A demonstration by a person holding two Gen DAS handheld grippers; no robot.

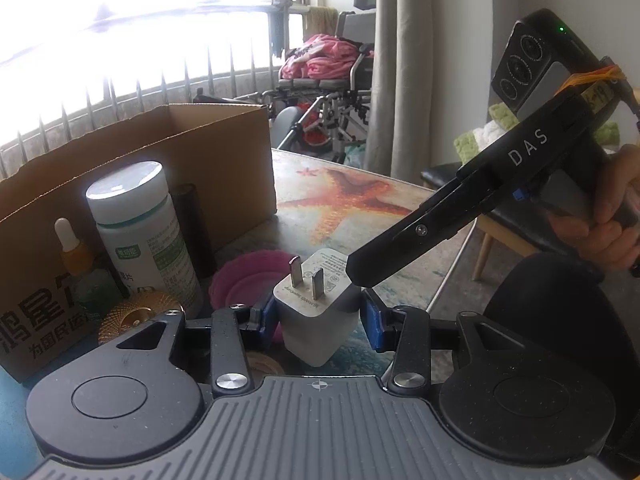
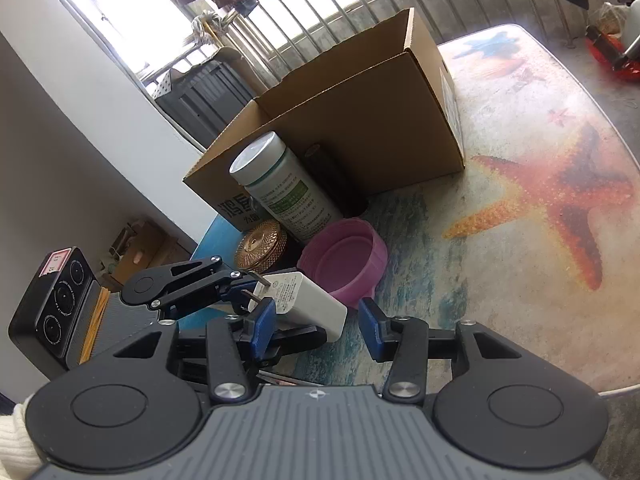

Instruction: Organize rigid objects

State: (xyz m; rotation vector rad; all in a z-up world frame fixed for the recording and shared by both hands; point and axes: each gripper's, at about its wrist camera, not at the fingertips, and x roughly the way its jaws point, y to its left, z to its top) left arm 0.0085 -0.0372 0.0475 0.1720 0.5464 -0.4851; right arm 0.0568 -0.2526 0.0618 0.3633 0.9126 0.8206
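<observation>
Left gripper [image 1: 318, 312] clamped on white charger [image 1: 316, 316], prongs up, lifted off bench [image 1: 360, 196] for boxing. Cardboard box [image 1: 160, 152] at ten o'clock, open-topped to receive. Right gripper [image 2: 316, 324] spread wide, empty, beside charger.

- A table [image 2: 520, 92] with a printed starfish-and-sea top carries everything.
- An open cardboard box [image 2: 372, 128] stands on it, ahead of the right gripper [image 2: 316, 330].
- A white bottle [image 2: 280, 188] stands upright against the box's near wall.
- A gold patterned lid [image 2: 260, 245] lies left of the bottle.
- A pink bowl [image 2: 346, 262] sits just ahead of the gripper.
</observation>
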